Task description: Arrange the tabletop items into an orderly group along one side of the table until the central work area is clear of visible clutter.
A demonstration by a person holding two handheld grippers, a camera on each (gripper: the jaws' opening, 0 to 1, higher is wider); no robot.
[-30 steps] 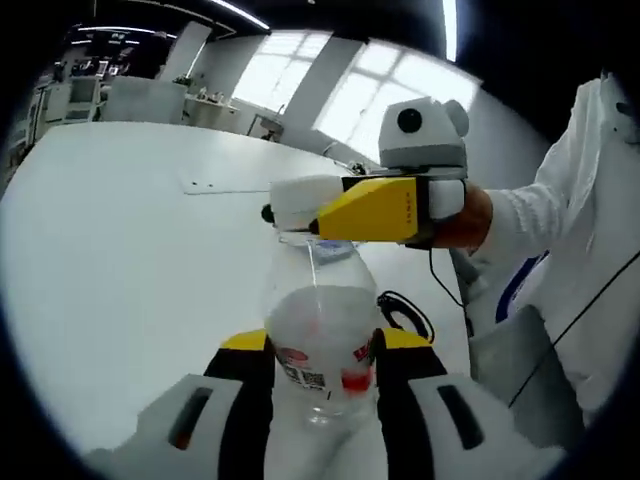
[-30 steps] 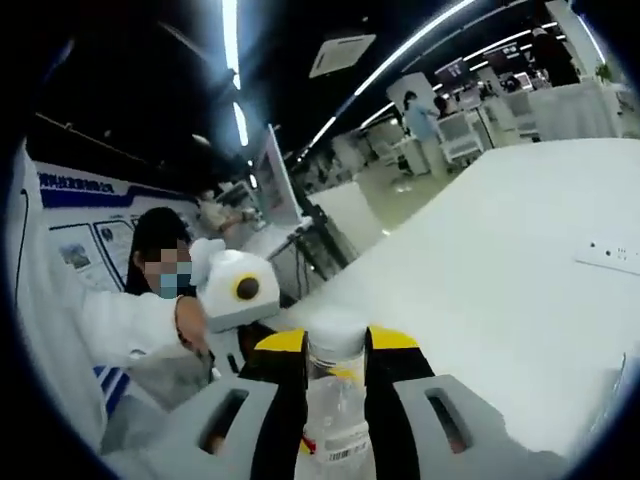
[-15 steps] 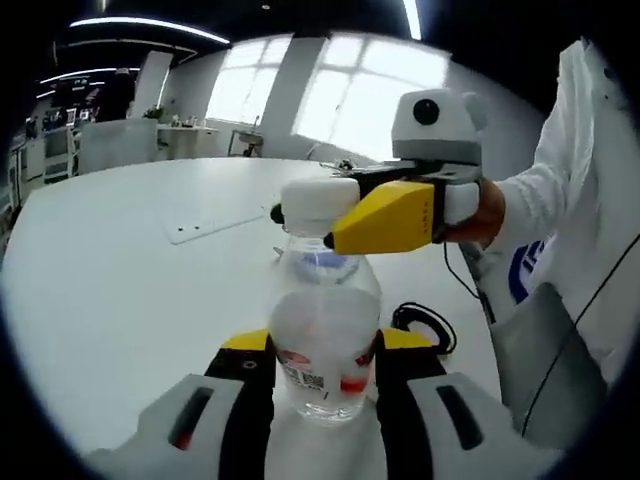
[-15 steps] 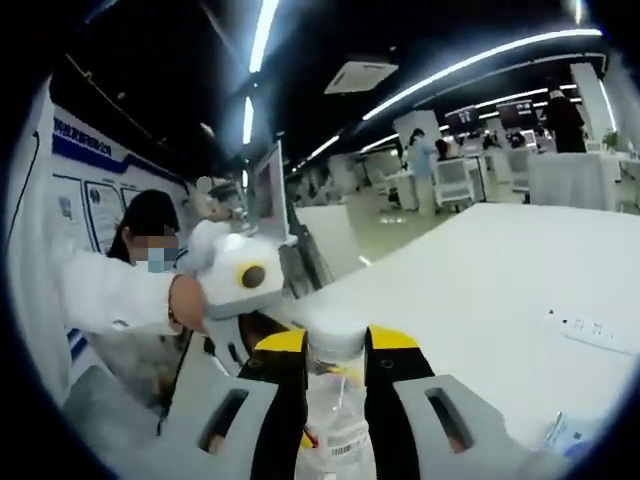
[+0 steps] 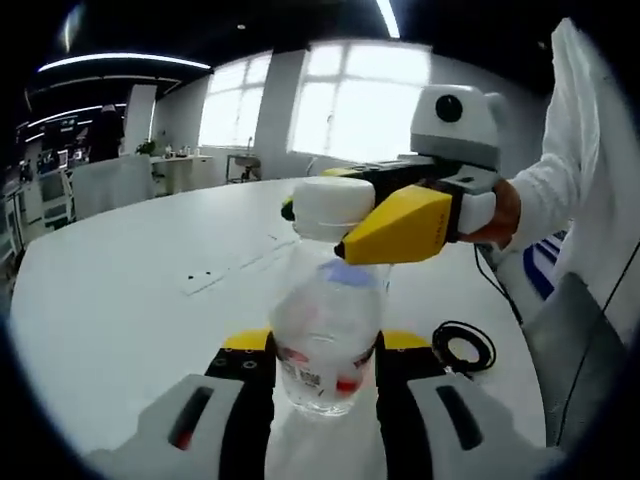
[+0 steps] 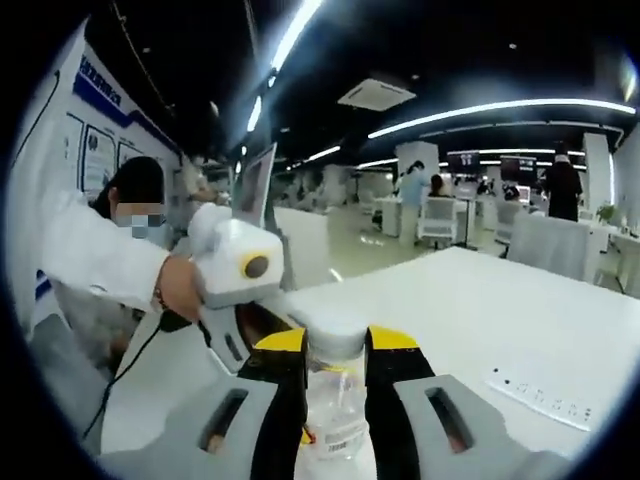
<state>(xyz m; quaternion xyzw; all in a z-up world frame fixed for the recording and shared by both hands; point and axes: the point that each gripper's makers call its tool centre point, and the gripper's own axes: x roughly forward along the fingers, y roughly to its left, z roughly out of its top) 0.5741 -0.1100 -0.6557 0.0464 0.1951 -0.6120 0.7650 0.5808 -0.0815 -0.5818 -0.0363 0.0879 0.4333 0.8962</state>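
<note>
A clear plastic bottle (image 5: 325,320) with a red-and-white label stands between the jaws of my left gripper (image 5: 324,345), which is shut on its body. Its white cap (image 5: 330,203) is clamped by my right gripper (image 5: 305,208), a yellow and white tool coming in from the right in a person's hand. In the right gripper view the cap (image 6: 335,338) sits between the jaws of my right gripper (image 6: 335,350), with the bottle neck (image 6: 335,420) below it. The left gripper (image 6: 255,335) reaches in from the left, held by a hand.
The white table (image 5: 130,300) spreads out behind the bottle. A coiled black cable (image 5: 462,347) lies on it to the right. A white power strip (image 6: 540,392) lies flat on the table. A person in a white coat (image 5: 590,200) stands close on the right.
Both views have swung, so more of the room shows above the table. The bottle has stayed in both grippers, body in the left and cap in the right.
</note>
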